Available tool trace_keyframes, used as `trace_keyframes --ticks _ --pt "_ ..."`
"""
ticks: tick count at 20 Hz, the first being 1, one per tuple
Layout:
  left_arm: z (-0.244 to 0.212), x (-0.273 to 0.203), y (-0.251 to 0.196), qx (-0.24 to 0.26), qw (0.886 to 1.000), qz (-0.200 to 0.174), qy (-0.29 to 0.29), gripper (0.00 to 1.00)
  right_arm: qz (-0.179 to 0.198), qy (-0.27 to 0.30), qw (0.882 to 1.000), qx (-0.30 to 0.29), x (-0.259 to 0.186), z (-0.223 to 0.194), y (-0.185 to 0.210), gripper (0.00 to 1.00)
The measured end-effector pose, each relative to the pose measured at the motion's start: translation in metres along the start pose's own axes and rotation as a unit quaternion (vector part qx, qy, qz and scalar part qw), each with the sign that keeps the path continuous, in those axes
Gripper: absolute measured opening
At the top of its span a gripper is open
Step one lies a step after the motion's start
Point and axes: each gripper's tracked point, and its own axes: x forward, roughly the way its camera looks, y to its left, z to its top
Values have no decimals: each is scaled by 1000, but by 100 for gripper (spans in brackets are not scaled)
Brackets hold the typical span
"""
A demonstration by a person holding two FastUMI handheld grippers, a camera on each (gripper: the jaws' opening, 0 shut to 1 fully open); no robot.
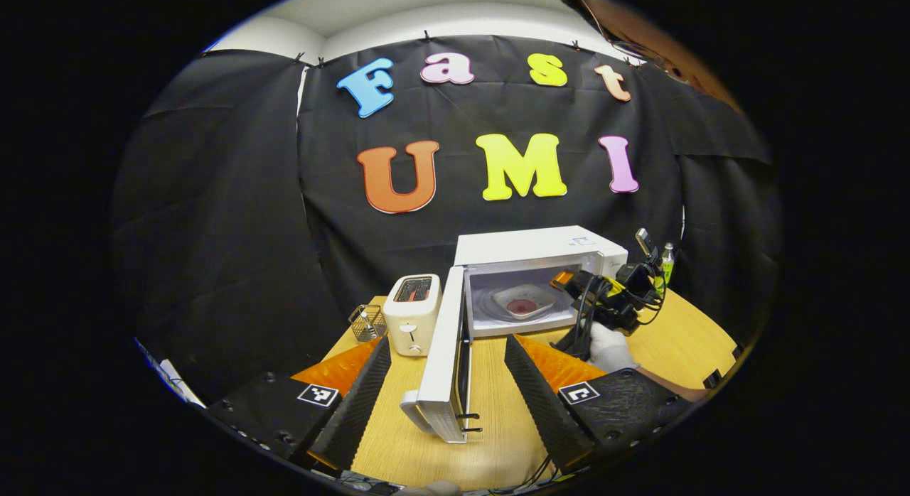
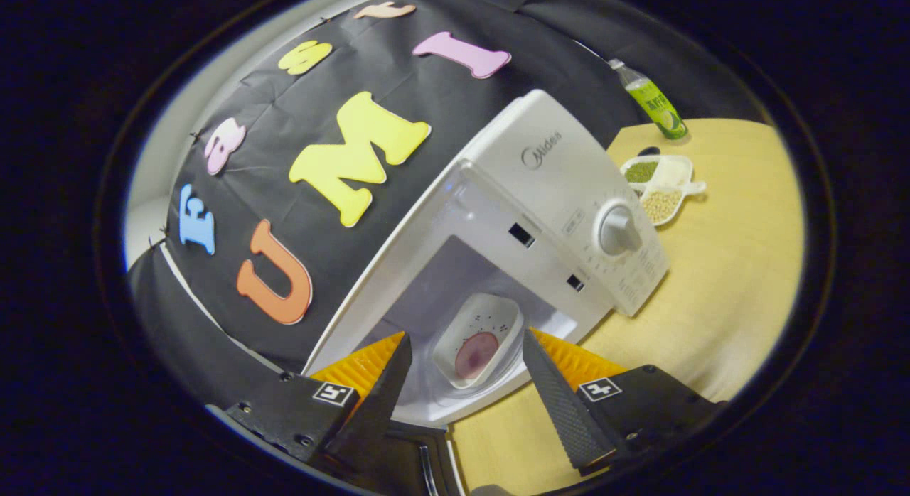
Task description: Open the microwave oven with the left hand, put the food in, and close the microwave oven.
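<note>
A white microwave (image 1: pixel 540 249) stands on the wooden table with its door (image 1: pixel 446 364) swung wide open toward me. Inside on the turntable rests a white square plate (image 1: pixel 524 300) with a dark red piece of food (image 2: pixel 475 353). My left gripper (image 1: pixel 448 389) is open, its fingers either side of the door's free edge without touching it. My right gripper (image 2: pixel 466 372) is open just in front of the cavity, with the plate (image 2: pixel 478 339) lying beyond its fingertips. In the left gripper view that right gripper (image 1: pixel 579 283), held by a gloved hand (image 1: pixel 610 347), sits at the microwave's mouth.
A white toaster (image 1: pixel 413 313) and a small wire basket (image 1: pixel 367 323) stand left of the door. Right of the microwave (image 2: pixel 569 197) are a green bottle (image 2: pixel 652 101) and a divided dish of beans (image 2: pixel 660 183). Bare table (image 2: pixel 725 283) lies to the right.
</note>
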Motion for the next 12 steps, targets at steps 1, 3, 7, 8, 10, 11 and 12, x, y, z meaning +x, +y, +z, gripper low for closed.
trace_keyframes --ticks 1,3,7,8,10,11,12 --pt "3 0 1 -1 1000 -2 -6 96 -7 3 999 -31 -12 10 -5 100" --pt "2 1 3 -7 1000 -5 -11 96 -13 5 995 -98 -39 31 -9 100" --pt "1 3 15 -11 1000 3 -18 96 1 17 979 -204 -93 58 -4 99" --pt "1 6 17 -12 1000 3 -18 96 -4 26 974 -225 -104 63 -9 100" --pt "0 11 24 -17 1000 5 -20 96 -7 28 968 -250 -127 78 -14 100" --pt "1 14 29 -18 1000 8 -24 96 -13 26 964 -263 -139 89 -18 100" --pt "2 17 33 -18 999 10 -27 96 -23 22 960 -277 -151 101 -25 100"
